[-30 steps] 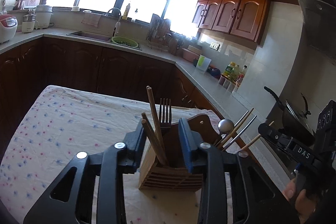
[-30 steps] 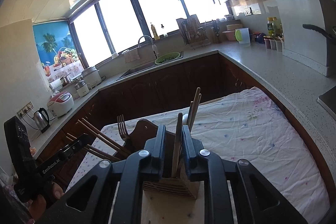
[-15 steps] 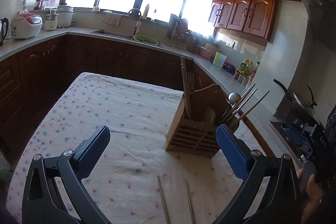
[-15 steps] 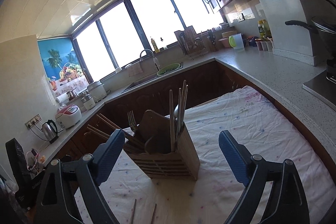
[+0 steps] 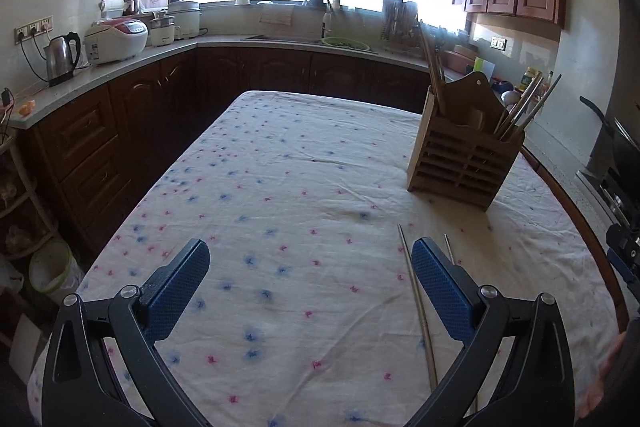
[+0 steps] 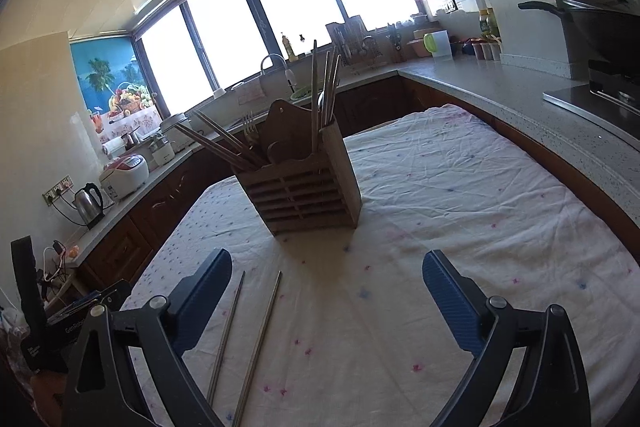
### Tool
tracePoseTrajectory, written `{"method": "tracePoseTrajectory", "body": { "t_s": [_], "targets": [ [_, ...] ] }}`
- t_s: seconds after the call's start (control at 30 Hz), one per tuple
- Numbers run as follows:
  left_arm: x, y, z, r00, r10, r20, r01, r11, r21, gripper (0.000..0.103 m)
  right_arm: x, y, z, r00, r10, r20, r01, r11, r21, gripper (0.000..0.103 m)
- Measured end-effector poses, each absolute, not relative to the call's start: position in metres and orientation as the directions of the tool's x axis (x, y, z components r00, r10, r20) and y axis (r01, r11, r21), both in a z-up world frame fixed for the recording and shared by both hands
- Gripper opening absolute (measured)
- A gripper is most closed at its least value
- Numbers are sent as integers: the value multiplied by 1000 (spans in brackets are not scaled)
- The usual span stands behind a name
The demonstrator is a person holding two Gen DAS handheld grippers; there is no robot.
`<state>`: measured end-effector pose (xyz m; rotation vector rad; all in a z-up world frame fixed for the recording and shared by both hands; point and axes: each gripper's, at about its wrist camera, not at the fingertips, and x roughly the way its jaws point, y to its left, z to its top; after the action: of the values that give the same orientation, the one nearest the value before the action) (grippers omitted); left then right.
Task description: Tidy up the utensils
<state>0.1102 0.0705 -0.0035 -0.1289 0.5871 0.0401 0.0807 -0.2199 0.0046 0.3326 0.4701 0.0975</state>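
Note:
A wooden slatted utensil holder [image 5: 464,155] stands on the table's right side, also in the right wrist view [image 6: 304,183]. It holds several chopsticks, a fork and a spoon. Two loose metal chopsticks [image 5: 416,295] lie on the cloth in front of it, seen in the right wrist view [image 6: 260,339] near my right gripper's left finger. My left gripper [image 5: 310,287] is open and empty above the cloth, left of the chopsticks. My right gripper [image 6: 328,295] is open and empty, pulled back from the holder.
A floral tablecloth [image 5: 280,187] covers the table. Dark cabinets and a counter with a kettle [image 5: 60,57], rice cookers and a sink surround it. A stove with a wok [image 6: 600,23] is at the right. The other gripper's body [image 6: 36,315] shows at lower left.
Both grippers have opened, letting go of chopsticks now standing in the holder. Both have drawn back from the holder, bringing the two loose chopsticks on the cloth into view.

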Motion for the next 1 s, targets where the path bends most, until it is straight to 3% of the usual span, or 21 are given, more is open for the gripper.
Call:
{"method": "tracePoseTrajectory", "body": {
  "t_s": [0.13,0.27,0.37,0.47,0.8,1.0],
  "targets": [
    [92,75,-3,866,-1,-500,-83,986,-146,103,67,-217,8,899,149,-411,-16,951,310,99],
    [85,61,13,864,-70,-498,21,994,-105,103,52,-212,31,928,128,-351,-38,967,251,99],
    [65,50,21,912,-8,-411,-16,998,-55,103,35,-207,48,960,102,-261,-50,979,199,103],
    [54,35,15,922,28,-387,-28,1000,6,103,18,-200,47,977,68,-203,-35,986,164,103],
    [35,7,-9,914,7,-405,26,997,77,103,-8,-182,2,964,24,-265,-5,997,73,103],
    [30,4,-11,913,31,-407,8,995,95,103,-18,-176,0,967,8,-253,-3,1000,20,103]
  ]
}}
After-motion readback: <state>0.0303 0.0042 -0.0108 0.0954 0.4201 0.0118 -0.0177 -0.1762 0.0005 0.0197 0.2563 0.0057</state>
